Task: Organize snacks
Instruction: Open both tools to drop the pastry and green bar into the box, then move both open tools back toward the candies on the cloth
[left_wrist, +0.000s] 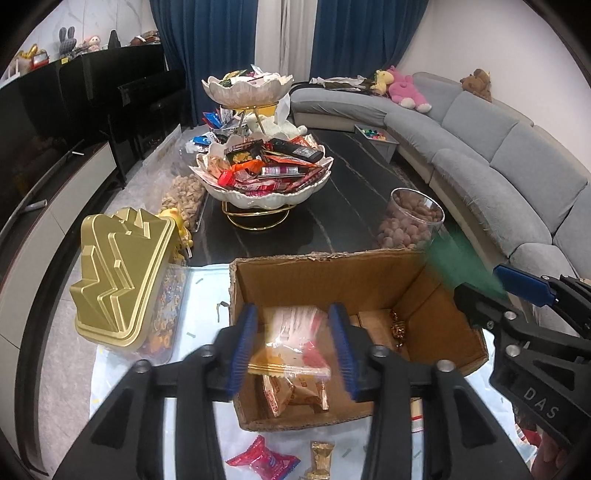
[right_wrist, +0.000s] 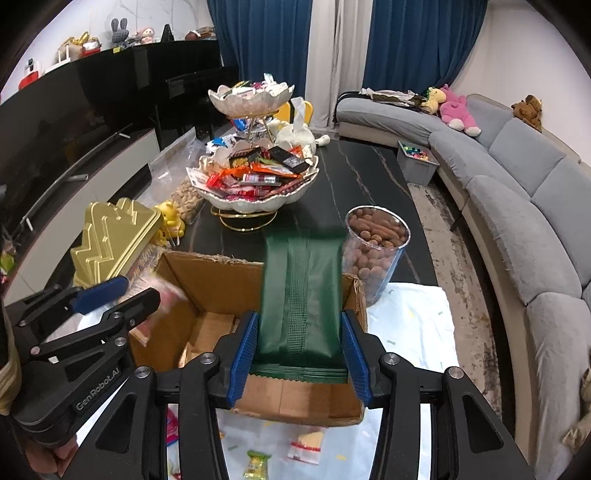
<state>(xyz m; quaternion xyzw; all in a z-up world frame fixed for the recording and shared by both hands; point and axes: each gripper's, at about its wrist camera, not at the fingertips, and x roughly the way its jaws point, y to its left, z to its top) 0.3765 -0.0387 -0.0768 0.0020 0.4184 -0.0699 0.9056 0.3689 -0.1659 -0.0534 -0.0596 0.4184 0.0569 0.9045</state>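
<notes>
An open cardboard box (left_wrist: 332, 269) (right_wrist: 295, 402) stands on the pale sheet at the table's near end. My left gripper (left_wrist: 293, 349) is shut on a clear red and gold snack packet (left_wrist: 291, 339) and holds it over the box. Gold-wrapped snacks (left_wrist: 295, 395) lie inside. My right gripper (right_wrist: 299, 350) is shut on a dark green packet (right_wrist: 301, 291), held over the box's right side; it shows blurred in the left wrist view (left_wrist: 461, 262). Loose snacks lie in front of the box: a red one (left_wrist: 264, 458), a gold one (left_wrist: 321, 456), a green one (right_wrist: 256, 463).
A two-tier white snack bowl (left_wrist: 266, 192) (right_wrist: 255, 199) stands mid-table. A clear jar of brown nuts (left_wrist: 410, 221) (right_wrist: 373, 251) is right of the box. A gold lid on a tub (left_wrist: 122, 277) (right_wrist: 110, 240) is left. A grey sofa (left_wrist: 498, 155) runs along the right.
</notes>
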